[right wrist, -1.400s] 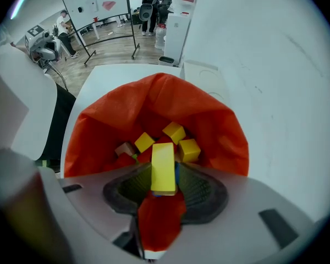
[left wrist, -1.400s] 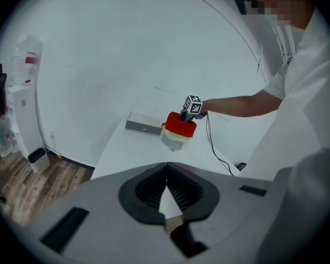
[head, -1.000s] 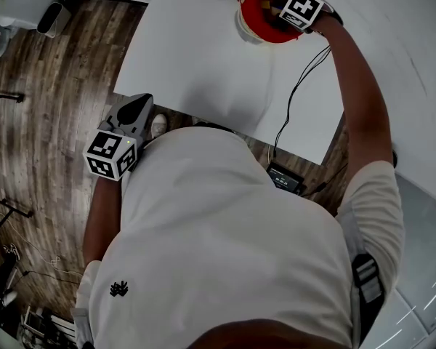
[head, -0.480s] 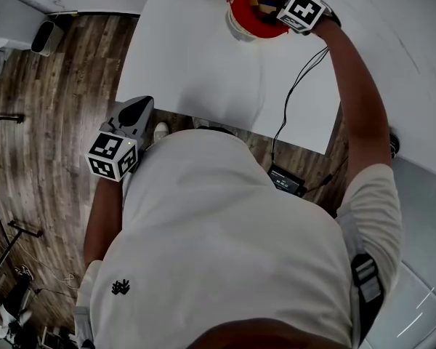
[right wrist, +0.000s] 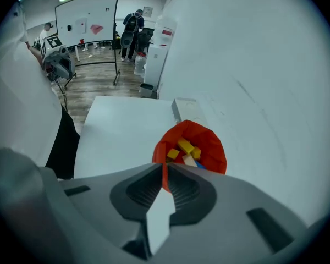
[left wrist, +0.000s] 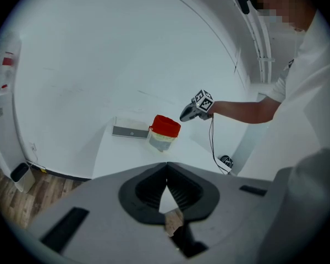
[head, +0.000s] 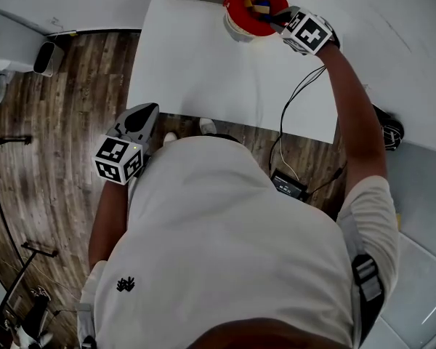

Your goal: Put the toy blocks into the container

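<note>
Toy blocks (right wrist: 186,146): lying inside red-lined container (right wrist: 215,147) at far end of table (head: 203,71); right gripper (right wrist: 165,166) over rim, jaws just closing, near-together, nothing between; left gripper (left wrist: 166,166) off table, together, empty; risk: jaw tip snagging rim, tipping container, spilling blocks.

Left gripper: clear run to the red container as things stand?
Probably yes. The table between the left gripper and container is bare. Only the right gripper, jaws just closing with nothing between them, hangs at the rim's right side.
</note>
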Demonstrator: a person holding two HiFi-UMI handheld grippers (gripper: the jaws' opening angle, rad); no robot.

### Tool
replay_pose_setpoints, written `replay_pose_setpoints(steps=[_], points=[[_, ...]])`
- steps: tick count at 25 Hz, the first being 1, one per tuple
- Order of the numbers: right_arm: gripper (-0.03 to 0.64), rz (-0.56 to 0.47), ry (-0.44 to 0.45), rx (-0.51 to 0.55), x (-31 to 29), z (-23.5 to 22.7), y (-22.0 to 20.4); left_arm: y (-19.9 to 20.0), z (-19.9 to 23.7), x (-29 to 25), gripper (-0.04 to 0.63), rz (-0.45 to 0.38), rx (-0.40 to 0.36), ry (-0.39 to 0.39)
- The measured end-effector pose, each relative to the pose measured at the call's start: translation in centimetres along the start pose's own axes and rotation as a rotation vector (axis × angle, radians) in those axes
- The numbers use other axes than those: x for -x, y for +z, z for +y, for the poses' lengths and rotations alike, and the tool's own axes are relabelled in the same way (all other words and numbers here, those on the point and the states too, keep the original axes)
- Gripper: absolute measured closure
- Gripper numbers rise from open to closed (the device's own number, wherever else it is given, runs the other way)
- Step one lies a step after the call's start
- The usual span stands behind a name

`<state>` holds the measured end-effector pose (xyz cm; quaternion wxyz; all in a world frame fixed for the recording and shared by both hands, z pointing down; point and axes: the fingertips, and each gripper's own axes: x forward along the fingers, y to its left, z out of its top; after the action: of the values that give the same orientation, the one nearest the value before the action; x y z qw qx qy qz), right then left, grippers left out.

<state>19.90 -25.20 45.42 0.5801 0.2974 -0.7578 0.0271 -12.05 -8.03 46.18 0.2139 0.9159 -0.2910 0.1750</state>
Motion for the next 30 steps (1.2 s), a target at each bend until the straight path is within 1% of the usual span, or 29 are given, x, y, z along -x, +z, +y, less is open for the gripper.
replay_pose_setpoints(steps=[3, 8, 10, 12, 15, 16, 18, 21, 23, 25, 27, 30], points=[[0.592, -0.054, -0.027, -0.069, 1.8, 3.1, 0.3, -0.4, 0.0, 1.5, 0.588, -0.003, -0.014, -0.022], [0.598, -0.189, -0.037, -0.232, 3.6, 9.7, 0.7, -1.4, 0.1, 3.1, 0.588, 0.000, -0.029, -0.056], [0.600, -0.264, -0.031, -0.301, 4.2, 13.0, 1.3, -1.9, 0.2, 3.7, 0.588, 0.005, -0.038, -0.073], [0.600, -0.367, -0.013, -0.386, 4.8, 16.7, 2.3, -2.2, 0.1, 4.3, 0.588, 0.007, -0.049, -0.092], [0.600, -0.514, 0.003, -0.555, 5.6, 21.5, 3.1, -2.2, -0.1, 4.7, 0.588, 0.007, -0.064, -0.123], [0.600, -0.549, 0.004, -0.602, 5.7, 23.0, 3.2, -2.3, -0.3, 4.8, 0.588, 0.008, -0.069, -0.136], [0.601, -0.586, 0.007, -0.663, 5.9, 25.9, 3.3, -2.4, -0.9, 4.9, 0.588, 0.012, -0.083, -0.164], [0.602, -0.607, 0.058, -0.714, 5.9, 30.4, 4.2, -2.5, -1.8, 4.9, 0.588, 0.020, -0.107, -0.204], [0.603, -0.619, 0.098, -0.721, 6.1, 33.1, 5.3, -2.3, -2.4, 4.9, 0.588, 0.018, -0.116, -0.228], [0.603, -0.632, 0.112, -0.713, 6.6, 34.7, 6.1, -1.9, -3.1, 4.8, 0.588, 0.018, -0.130, -0.252], [0.602, -0.641, 0.096, -0.715, 7.1, 35.3, 6.4, -1.5, -3.8, 4.5, 0.588, 0.020, -0.151, -0.277], [0.603, -0.657, 0.047, -0.733, 7.7, 34.6, 6.3, -0.6, -4.2, 4.5, 0.588, 0.013, -0.173, -0.298]])
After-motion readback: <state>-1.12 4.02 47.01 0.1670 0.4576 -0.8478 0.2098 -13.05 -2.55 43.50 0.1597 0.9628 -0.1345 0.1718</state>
